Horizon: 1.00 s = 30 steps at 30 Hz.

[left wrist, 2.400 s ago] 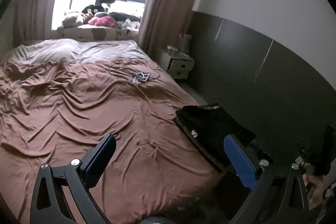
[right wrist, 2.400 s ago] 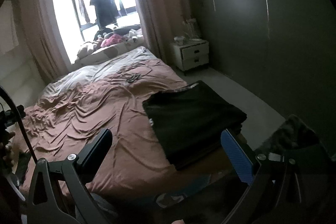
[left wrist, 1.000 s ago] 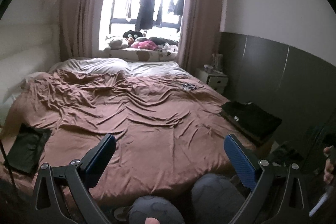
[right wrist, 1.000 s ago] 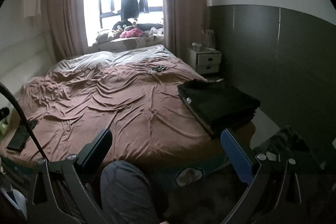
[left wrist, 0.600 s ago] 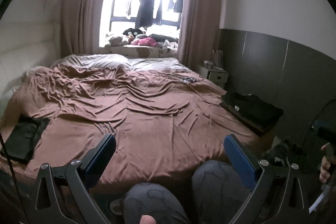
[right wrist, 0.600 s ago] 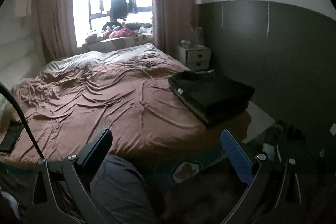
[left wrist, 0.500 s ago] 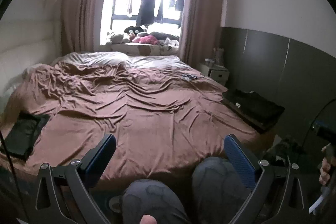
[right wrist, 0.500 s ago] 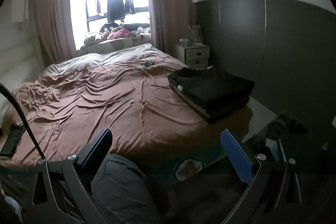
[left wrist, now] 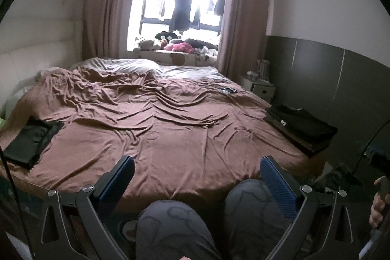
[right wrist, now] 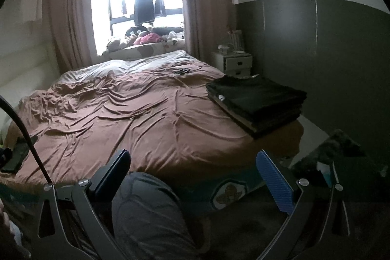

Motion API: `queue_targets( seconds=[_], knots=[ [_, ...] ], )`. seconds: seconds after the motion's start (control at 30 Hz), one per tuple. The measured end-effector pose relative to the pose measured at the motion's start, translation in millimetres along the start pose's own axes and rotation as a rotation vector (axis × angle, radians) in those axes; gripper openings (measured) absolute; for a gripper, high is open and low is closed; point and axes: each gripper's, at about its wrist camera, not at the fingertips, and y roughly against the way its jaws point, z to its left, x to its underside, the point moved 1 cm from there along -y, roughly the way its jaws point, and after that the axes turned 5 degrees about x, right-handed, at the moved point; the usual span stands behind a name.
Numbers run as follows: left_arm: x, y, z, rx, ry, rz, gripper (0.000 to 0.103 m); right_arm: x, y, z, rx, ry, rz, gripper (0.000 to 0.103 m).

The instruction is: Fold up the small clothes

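- A flat dark garment [left wrist: 30, 140] is lying on the bed [left wrist: 170, 133], far ahead and left of the left hand-held gripper [left wrist: 197, 177].
- The left hand-held gripper is hanging with its jaws spread wide, gripping nothing, above the person's knees [left wrist: 175, 228].
- The right hand-held gripper [right wrist: 192, 172] is likewise hanging spread and empty.
- A folded black stack [right wrist: 258, 99] is sitting on the bed corner, ahead and right of it, well apart.

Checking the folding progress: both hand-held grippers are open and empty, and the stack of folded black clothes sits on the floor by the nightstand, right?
Not quite. The stack of folded black clothes sits on the bed's right corner, as the right wrist view shows. Both the left hand-held gripper and right hand-held gripper are open and empty.
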Motion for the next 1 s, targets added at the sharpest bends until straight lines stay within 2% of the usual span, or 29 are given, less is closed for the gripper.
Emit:
queue_targets(
  seconds=[1.0],
  knots=[
    [6.0, 4.3, 1.7, -0.007, -0.003, 0.012, 0.103, 1.6, -11.8, 1.3, 0.016, 0.048, -0.007, 0.103]
  ],
)
